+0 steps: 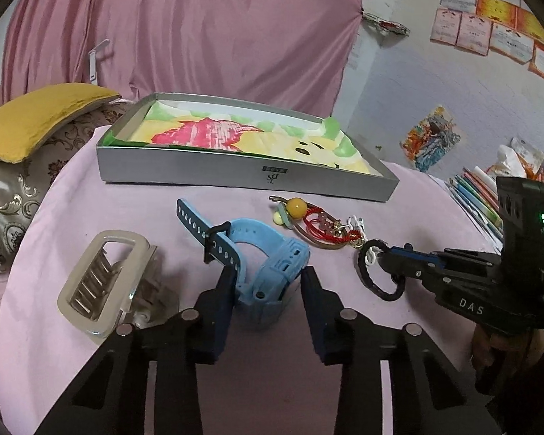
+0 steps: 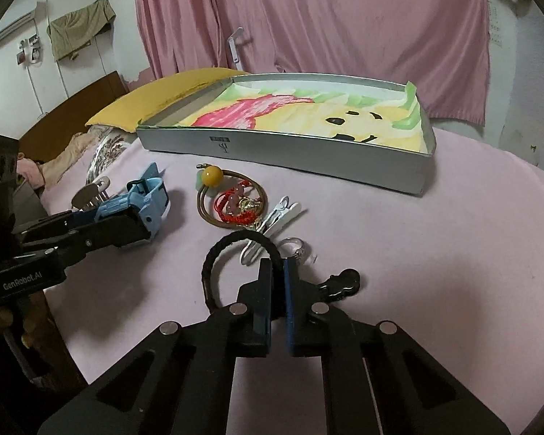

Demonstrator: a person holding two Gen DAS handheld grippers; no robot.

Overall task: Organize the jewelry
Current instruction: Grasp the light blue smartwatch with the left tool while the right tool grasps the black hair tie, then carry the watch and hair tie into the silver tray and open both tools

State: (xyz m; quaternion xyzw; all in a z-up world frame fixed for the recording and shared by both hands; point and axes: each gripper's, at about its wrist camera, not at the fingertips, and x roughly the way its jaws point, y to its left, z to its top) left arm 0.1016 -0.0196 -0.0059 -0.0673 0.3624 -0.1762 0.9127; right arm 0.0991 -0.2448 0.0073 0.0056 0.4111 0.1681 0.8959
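A blue watch [image 1: 268, 264] lies on the pink cloth between the fingers of my left gripper [image 1: 268, 275], which is open around its body; the watch also shows in the right wrist view [image 2: 147, 201]. My right gripper [image 2: 277, 264] is shut on a black hair tie [image 2: 217, 264], which shows in the left wrist view too [image 1: 377, 275]. A brown band with an amber bead and red cord [image 1: 315, 224] lies just behind. A white clip [image 2: 279, 214], a silver ring [image 2: 295, 246] and a black clip [image 2: 341, 282] lie near my right gripper. A silver box [image 1: 243, 174] lined with a cartoon picture stands behind.
A clear hair claw [image 1: 101, 282] lies left of the watch. A yellow pillow [image 1: 36, 119] sits at the far left. Books and papers [image 1: 482, 195] are stacked at the right. A pink curtain [image 2: 308, 29] hangs behind the box.
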